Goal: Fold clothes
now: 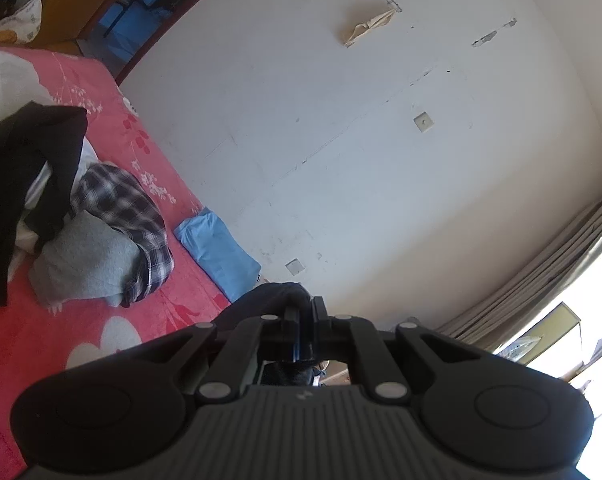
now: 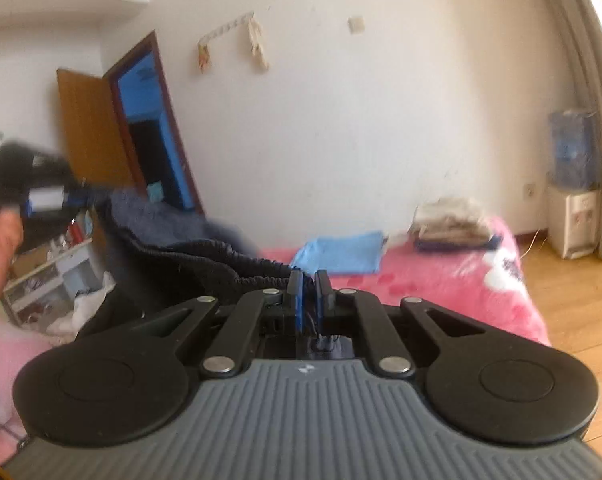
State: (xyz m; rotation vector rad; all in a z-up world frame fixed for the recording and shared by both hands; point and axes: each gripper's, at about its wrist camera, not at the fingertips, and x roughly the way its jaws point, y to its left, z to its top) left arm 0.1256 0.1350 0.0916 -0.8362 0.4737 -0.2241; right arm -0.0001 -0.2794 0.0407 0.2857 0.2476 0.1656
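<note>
Both grippers held one dark garment (image 2: 189,256) aloft above the bed (image 2: 461,280): right gripper (image 2: 308,280) clamped on its elastic waistband, left gripper (image 1: 305,308) pinched together on dark cloth. Judged step: lifting and spreading before the first fold; next it needs laying flat on bare bedspread. Only the left view showed the unfolded pile (image 1: 101,240) with the plaid shirt (image 1: 121,200). Only the right view showed the folded stack (image 2: 453,228) by the bed's far edge.
</note>
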